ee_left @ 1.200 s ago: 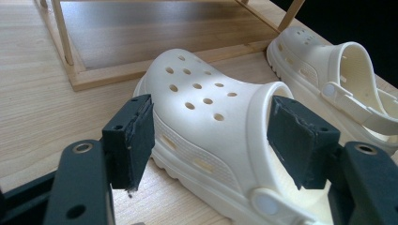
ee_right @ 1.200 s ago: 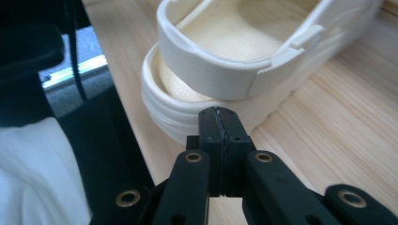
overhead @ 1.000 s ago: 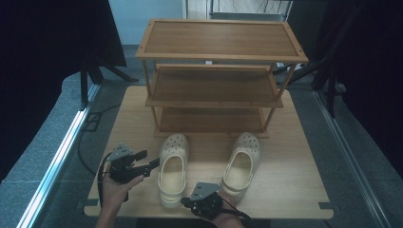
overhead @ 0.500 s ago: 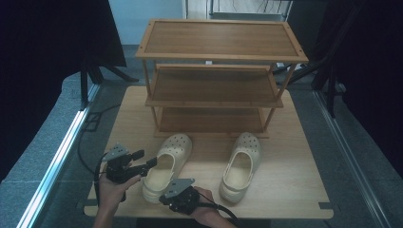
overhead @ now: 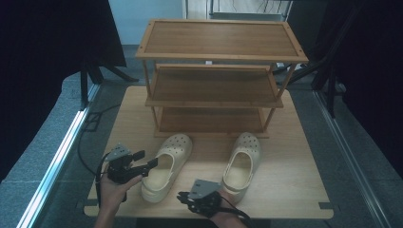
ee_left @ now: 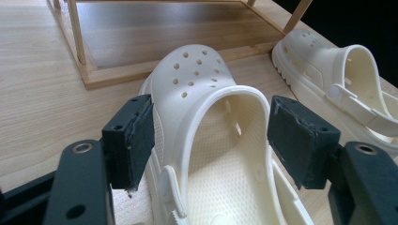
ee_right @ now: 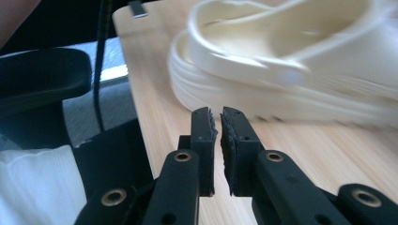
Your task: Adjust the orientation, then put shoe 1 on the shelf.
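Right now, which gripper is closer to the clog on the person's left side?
Left. The left gripper has its open jaws on either side of the left clog, around its opening. The right gripper sits shut, off that clog's heel end near the table's front edge.

Two cream-coloured clogs, the left clog (overhead: 164,166) and the right clog (overhead: 242,164), each dotted with small round holes over the toe, sit on a pale wood-grain surface (overhead: 294,180). The shelf rack (overhead: 219,76) is a warmer, darker brown wood. Both the left gripper (overhead: 145,159) and right gripper (ee_right: 217,123) are matte black.
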